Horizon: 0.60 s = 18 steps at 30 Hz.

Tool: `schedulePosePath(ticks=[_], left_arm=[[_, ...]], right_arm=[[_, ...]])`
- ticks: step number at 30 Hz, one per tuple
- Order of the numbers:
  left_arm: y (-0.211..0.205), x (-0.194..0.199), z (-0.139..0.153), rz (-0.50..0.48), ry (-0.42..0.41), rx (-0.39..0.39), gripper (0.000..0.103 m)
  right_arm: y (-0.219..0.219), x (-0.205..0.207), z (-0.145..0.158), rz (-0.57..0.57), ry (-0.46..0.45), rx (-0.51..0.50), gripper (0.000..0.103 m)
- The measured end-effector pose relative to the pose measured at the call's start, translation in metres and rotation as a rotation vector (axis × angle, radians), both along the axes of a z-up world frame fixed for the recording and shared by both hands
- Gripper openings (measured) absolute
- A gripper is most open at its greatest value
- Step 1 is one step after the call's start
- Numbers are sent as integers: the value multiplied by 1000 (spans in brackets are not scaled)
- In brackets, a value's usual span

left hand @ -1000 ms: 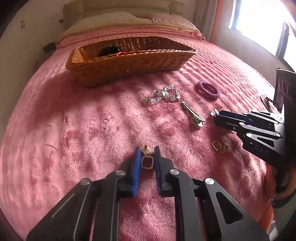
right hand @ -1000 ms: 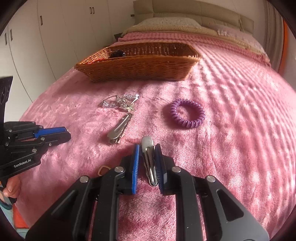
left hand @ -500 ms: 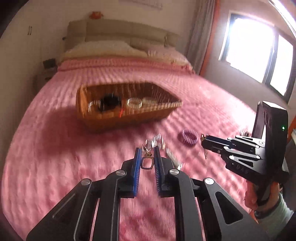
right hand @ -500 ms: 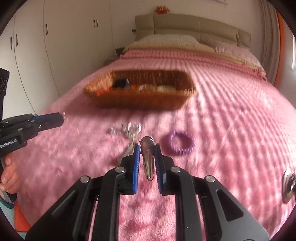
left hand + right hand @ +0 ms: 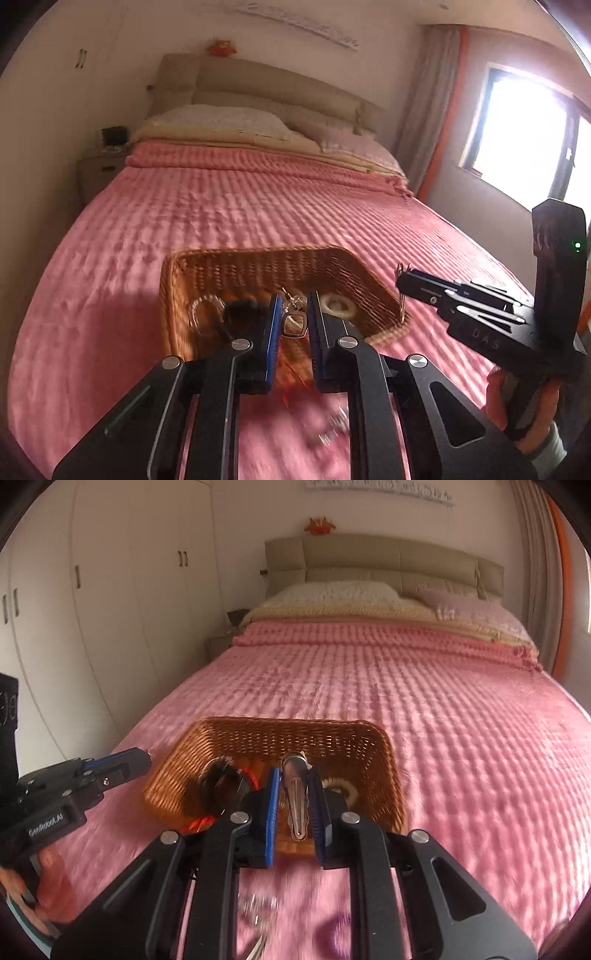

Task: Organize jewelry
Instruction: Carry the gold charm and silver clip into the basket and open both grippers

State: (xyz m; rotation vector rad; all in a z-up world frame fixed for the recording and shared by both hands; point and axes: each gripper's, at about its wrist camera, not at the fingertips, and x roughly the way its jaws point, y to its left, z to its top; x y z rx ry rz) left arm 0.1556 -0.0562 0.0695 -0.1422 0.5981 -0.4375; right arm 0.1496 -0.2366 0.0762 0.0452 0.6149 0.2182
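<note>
The left gripper (image 5: 293, 325) is clamped on a small rectangular gold-framed earring (image 5: 294, 325), held between its blue-padded fingers (image 5: 274, 321) above the near side of the woven brown wicker basket (image 5: 258, 264). The right gripper (image 5: 293, 801) is clamped on a long silver metal hair clip (image 5: 295, 797), which points forward and also sits over the basket's near edge. The basket rests on the pink ribbed bedspread (image 5: 424, 701). Inside it lie a black fluffy hair tie (image 5: 219, 779), a red cord (image 5: 251, 773) and a cream ring-shaped hair tie (image 5: 338, 306). Blurred jewelry pieces (image 5: 258, 904) lie on the bedspread below the right gripper.
</note>
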Motion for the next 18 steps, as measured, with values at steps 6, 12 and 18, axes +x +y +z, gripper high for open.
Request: schedulePosePath(ticks=[6, 12, 18], left_arm=[[-2, 46, -28, 13, 59, -4, 12], [-5, 61, -61, 10, 121, 23, 12], [3, 60, -62, 38, 123, 4, 27]], right_arm=[[-7, 74, -41, -25, 173, 72, 14], [-9, 95, -73, -44, 245, 90, 14], [-12, 97, -76, -49, 253, 119, 16]])
